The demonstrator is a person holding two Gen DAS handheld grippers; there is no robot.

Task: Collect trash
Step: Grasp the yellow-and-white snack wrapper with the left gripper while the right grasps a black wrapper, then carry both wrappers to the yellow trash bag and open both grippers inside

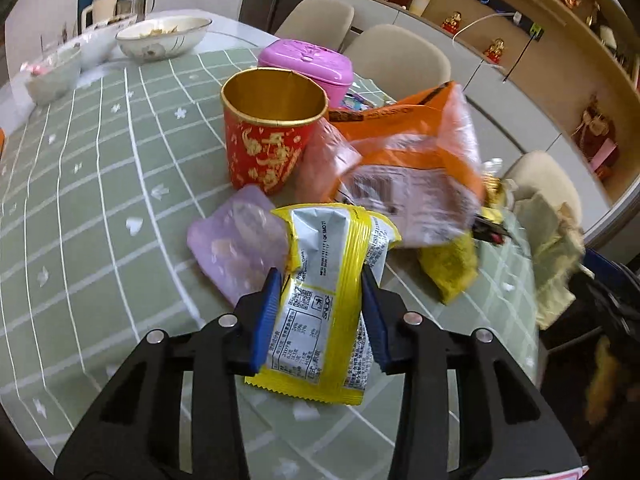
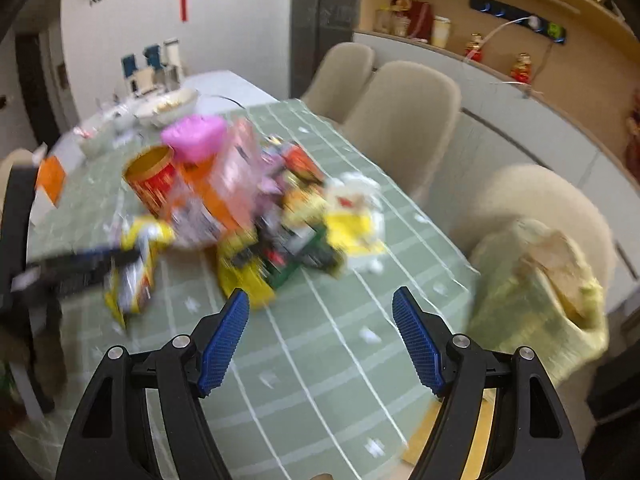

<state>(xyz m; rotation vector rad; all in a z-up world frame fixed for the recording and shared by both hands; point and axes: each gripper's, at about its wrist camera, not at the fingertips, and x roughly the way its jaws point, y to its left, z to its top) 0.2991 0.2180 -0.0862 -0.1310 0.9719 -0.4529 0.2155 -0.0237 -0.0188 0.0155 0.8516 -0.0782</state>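
My left gripper [image 1: 322,284] is shut on a yellow and silver snack wrapper [image 1: 326,280] and holds it just above the green checked tablecloth [image 1: 80,220]. Behind it lie a lilac packet [image 1: 240,240], a red and gold paper cup [image 1: 268,132], an orange and pink bag [image 1: 408,168] and a small yellow wrapper [image 1: 448,264]. My right gripper [image 2: 320,312] is open and empty above the tablecloth [image 2: 320,380], in front of the blurred trash pile [image 2: 272,216]. In the right wrist view the left gripper [image 2: 80,264] and its yellow wrapper [image 2: 136,264] show at the left.
A pink box [image 1: 308,64] stands behind the cup. White bowls [image 1: 164,36] sit at the far end of the table. Beige chairs [image 2: 404,120] line the right side. A pale green bag [image 2: 536,292] hangs open on the nearest chair.
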